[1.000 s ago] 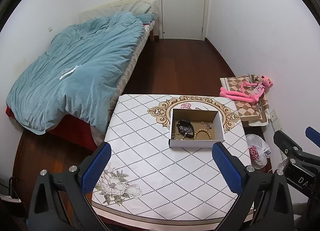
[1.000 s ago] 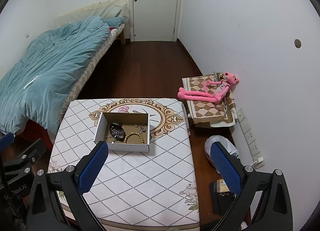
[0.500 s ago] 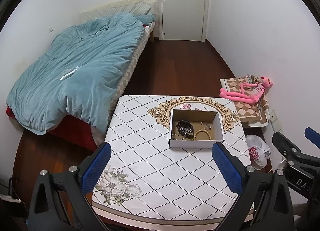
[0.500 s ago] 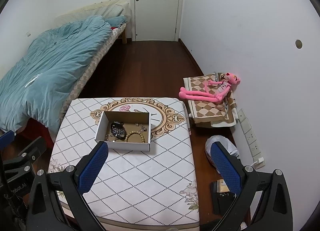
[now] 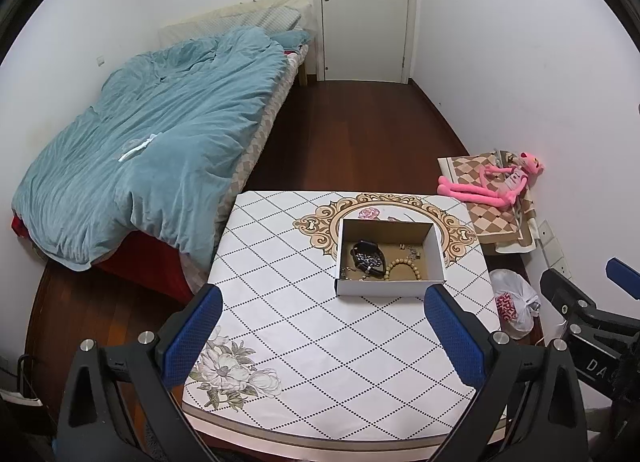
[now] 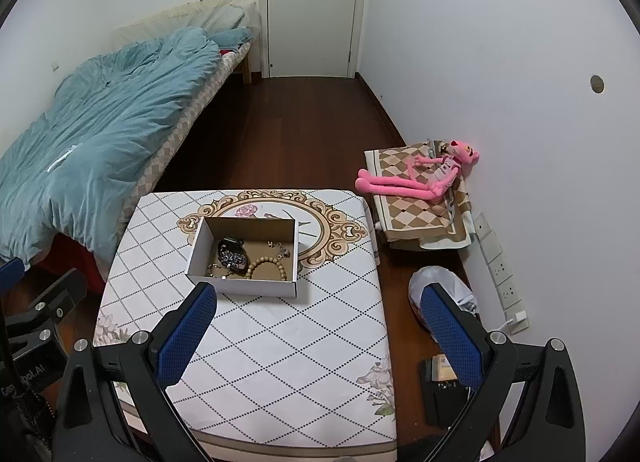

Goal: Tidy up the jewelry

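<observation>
Cardboard forms the open box that sits on the far half of the desk, over a gold oval print. Inside it lie a bead bracelet near the front wall, a dark watch to its left, and small metal pieces toward the back right; their kind is too small to tell. The left gripper and right gripper both hang above the near desk edge, jaws wide apart and holding nothing, well short of the box. A pink plush lies on a checked cushion by the wall. A bed with a blue quilt stands to the left.
</observation>
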The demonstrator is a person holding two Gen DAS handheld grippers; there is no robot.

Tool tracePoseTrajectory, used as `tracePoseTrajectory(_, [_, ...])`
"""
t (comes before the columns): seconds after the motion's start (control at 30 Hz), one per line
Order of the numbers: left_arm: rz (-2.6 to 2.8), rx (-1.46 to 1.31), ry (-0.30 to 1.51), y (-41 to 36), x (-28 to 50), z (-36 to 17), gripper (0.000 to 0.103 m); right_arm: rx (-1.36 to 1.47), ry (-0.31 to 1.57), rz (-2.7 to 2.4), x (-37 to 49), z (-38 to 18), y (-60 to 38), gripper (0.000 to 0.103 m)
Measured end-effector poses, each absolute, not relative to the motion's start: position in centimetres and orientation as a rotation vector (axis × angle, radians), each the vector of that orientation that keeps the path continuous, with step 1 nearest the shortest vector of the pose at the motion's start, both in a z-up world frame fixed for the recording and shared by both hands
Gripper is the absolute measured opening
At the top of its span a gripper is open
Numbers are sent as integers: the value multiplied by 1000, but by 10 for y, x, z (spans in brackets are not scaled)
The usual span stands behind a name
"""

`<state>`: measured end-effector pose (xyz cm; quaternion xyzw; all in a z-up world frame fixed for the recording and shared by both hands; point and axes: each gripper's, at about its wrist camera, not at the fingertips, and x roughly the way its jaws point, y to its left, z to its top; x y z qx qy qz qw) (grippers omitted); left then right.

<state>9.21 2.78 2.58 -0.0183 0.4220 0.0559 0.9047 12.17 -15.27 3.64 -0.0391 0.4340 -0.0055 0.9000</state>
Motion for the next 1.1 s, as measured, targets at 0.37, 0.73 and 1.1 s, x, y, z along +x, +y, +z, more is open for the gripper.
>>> tracePoseTrajectory(0.37, [114,-41,879,26,92,23,103,-90,899,-12,123,36,-152,103])
tracePoseTrajectory(0.73, [112,-47,881,28,92,19,103,-94,902,-12,124,35,-151,103])
tracePoseTrajectory(1.1, [108,-43,879,28,93,17,103,-94,908,-13,125,33,-153,103])
